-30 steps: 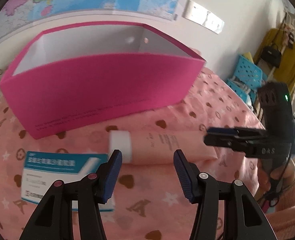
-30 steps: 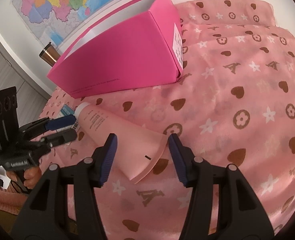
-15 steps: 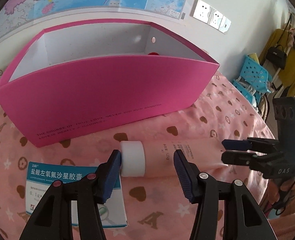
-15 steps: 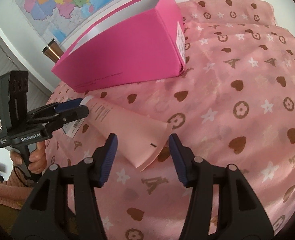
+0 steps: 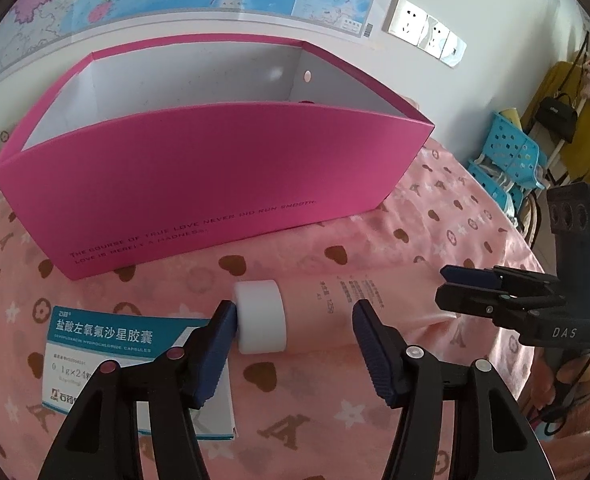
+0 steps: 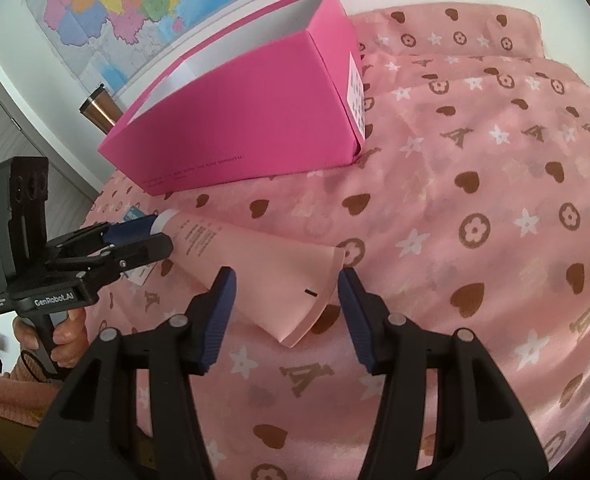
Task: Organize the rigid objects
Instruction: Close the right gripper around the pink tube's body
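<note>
A pale pink tube [image 5: 335, 308] with a white cap [image 5: 261, 320] lies on the pink patterned cloth in front of an open magenta box [image 5: 199, 184]. My left gripper [image 5: 291, 328] straddles the cap end. Its jaws are opening, with the cap against the left finger and a gap on the other side. In the right wrist view the tube [image 6: 255, 264] runs toward me. My right gripper [image 6: 287, 300] stands open around its flat crimped end, pads not pressing. The left gripper [image 6: 151, 236] shows there at the cap, and the right gripper [image 5: 495, 292] shows in the left wrist view.
A blue and white medicine box [image 5: 107, 340] lies flat beside the cap, partly under my left finger. The magenta box [image 6: 247, 120] stands by the wall with a map. A metal tumbler [image 6: 97, 110] stands behind it. Blue baskets [image 5: 507, 160] are off the bed.
My left gripper has come in over the tube's cap end and its jaws have widened. The right gripper still straddles the tube's flat end.
</note>
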